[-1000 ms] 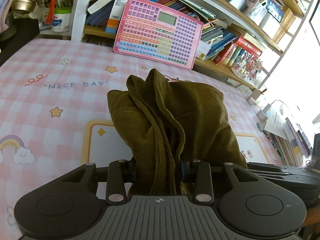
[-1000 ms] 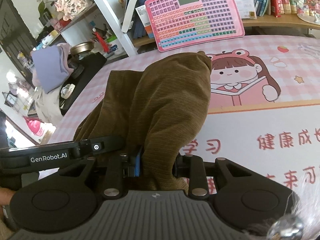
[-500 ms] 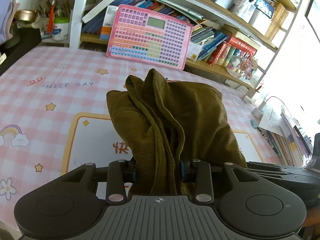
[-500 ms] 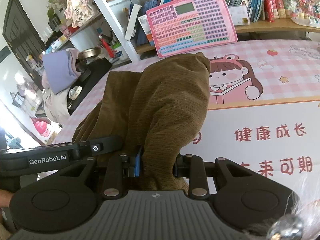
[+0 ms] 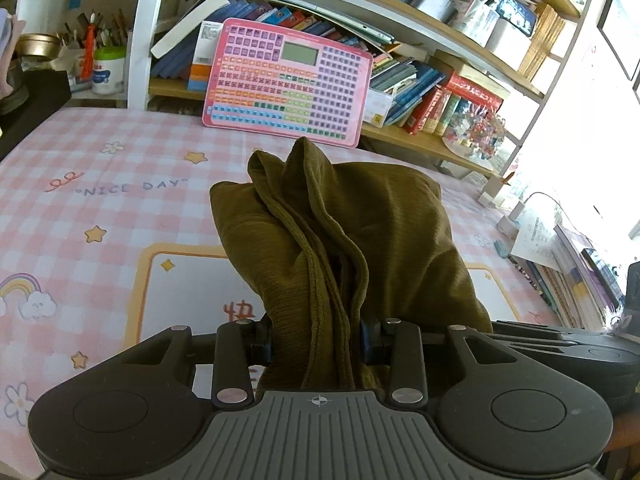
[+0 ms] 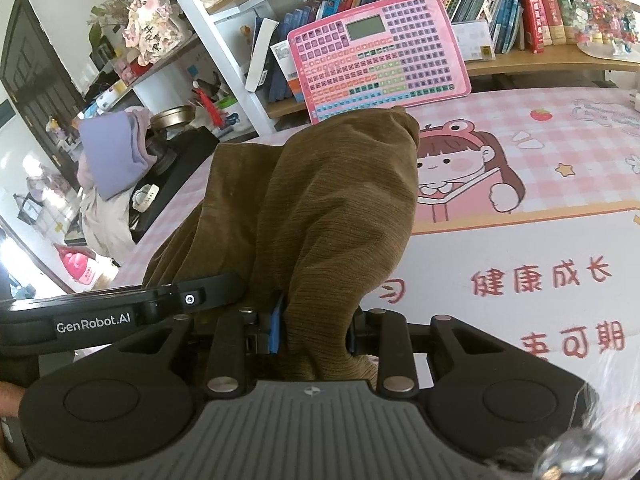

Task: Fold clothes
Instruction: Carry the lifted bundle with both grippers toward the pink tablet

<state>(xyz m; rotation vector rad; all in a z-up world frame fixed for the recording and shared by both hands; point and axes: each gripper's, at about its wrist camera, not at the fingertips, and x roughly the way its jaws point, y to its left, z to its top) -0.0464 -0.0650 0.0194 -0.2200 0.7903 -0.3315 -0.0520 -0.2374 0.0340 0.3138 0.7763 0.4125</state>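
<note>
An olive-brown ribbed garment (image 5: 360,232) hangs bunched in front of both cameras, above the pink checked table mat (image 5: 100,184). My left gripper (image 5: 316,344) is shut on a thick bundle of its folded edges. My right gripper (image 6: 316,332) is shut on another part of the same garment (image 6: 332,208), close beside the left gripper body (image 6: 120,312). The cloth hides the fingertips of both grippers. Its far end droops toward the mat.
A pink keyboard toy (image 5: 286,84) leans against the bookshelf (image 5: 420,92) at the table's back edge. A black box with a purple cloth (image 6: 116,152) sits at the left. Books and papers (image 5: 568,252) lie at the right edge.
Both grippers have risen and pulled back a little with the garment; more of the mat and shelf shows now. The grips have not changed.
</note>
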